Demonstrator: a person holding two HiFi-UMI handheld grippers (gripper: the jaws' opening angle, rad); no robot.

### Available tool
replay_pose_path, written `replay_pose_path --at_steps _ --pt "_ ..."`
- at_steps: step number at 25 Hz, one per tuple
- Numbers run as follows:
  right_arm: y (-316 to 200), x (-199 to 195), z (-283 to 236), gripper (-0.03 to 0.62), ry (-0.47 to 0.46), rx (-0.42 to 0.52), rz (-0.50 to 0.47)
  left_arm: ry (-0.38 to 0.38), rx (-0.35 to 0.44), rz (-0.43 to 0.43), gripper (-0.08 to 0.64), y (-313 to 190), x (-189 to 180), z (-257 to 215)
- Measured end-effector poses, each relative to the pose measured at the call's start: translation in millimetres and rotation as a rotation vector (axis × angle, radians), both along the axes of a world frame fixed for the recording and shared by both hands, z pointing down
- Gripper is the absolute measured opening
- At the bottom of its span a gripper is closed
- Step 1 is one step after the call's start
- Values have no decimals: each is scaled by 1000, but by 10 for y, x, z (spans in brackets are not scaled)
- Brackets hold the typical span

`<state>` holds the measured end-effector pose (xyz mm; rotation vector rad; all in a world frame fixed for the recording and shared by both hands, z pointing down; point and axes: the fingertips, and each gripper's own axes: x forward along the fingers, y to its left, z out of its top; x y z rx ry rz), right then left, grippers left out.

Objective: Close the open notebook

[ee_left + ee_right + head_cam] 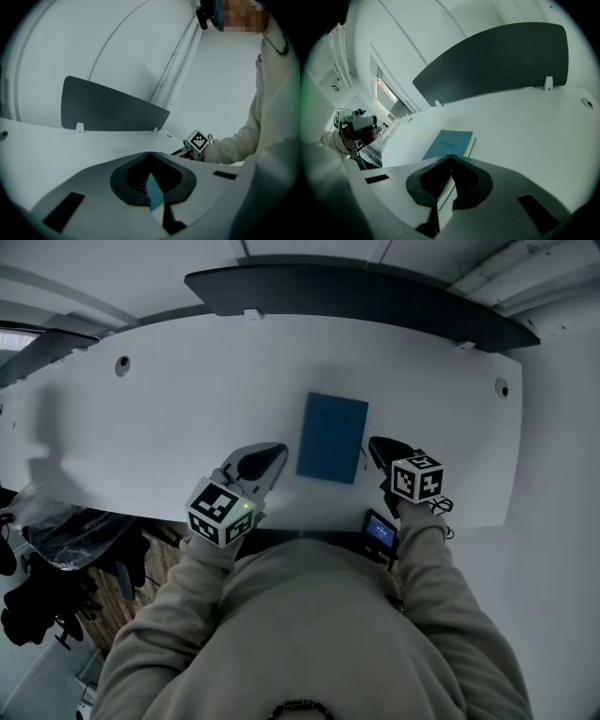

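A blue notebook [332,437] lies flat with its cover down on the white tabletop [169,418]. It sits between the left tongs [275,454] and right tongs [377,444], both pinched together and empty. It looks light, thin and fairly stiff, best gripped along a long edge.

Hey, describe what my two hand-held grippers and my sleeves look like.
The left hand-held gripper and the right hand-held gripper have grey shells and pointed, black-lined jaws. Each carries a cube with black-and-white square markers: the left cube and the right cube. A small green light glows on the left cube. Both arms wear loose, pale beige sleeves.
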<state>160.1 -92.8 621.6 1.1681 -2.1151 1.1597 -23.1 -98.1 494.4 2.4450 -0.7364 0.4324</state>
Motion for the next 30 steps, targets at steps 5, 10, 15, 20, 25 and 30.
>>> replay_pose_path --at_steps 5,10,15,20,25,30 --pt "3 30 57 20 -10 -12 28 2 -3 -8 -5 0 -14 19" --pt "2 34 119 21 -20 -19 39 0 -20 -14 -5 23 0 95" --pt "2 18 165 21 -21 -17 50 -13 -25 -11 -5 57 16 136" --pt "11 32 210 34 -11 -23 51 -14 -28 -19 -5 56 18 154" --pt "36 21 271 143 -2 -36 48 -13 -33 -22 -5 97 12 161" --pt "53 -26 294 175 -32 -51 35 -14 -29 -33 -5 89 15 156"
